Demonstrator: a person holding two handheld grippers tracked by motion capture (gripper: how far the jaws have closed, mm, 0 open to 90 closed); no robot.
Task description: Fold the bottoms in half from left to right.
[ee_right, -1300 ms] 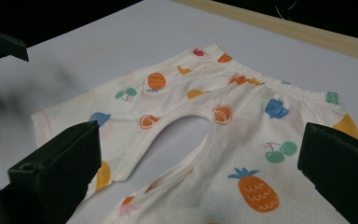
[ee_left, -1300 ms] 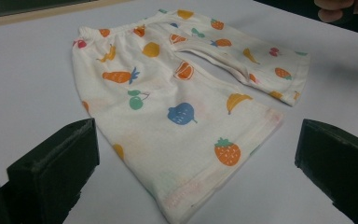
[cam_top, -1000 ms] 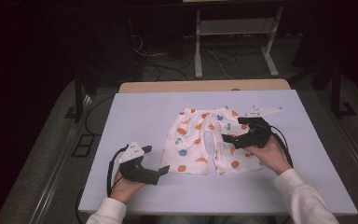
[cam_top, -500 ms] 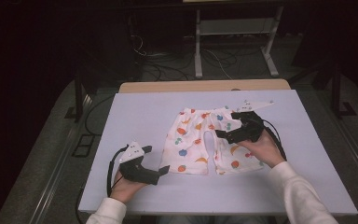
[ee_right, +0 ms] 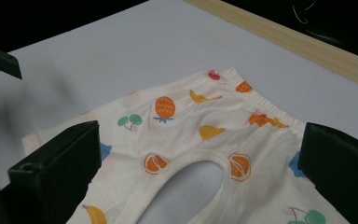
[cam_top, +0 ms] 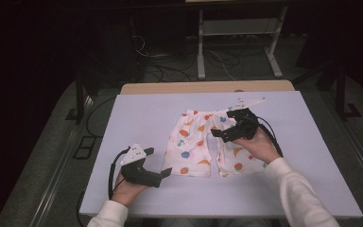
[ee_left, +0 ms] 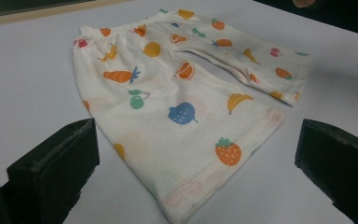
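Lying flat on the white table [cam_top: 137, 113], the fruit-print shorts [cam_top: 196, 146] sat beneath the right gripper [cam_top: 217, 134], its jaws spread over the crotch; the left gripper [cam_top: 166, 172] gaped just beside one leg hem.

Fruit-print shorts [ee_right: 200, 135] lie flat (crotch gap between 2 parted jaws).

Small trousers [cam_top: 202, 144] lie flat mid-surface [cam_top: 142, 113]; the left hand-held gripper [cam_top: 166, 172] sits beside their left leg, the right hand-held gripper [cam_top: 216, 133] above the right leg.
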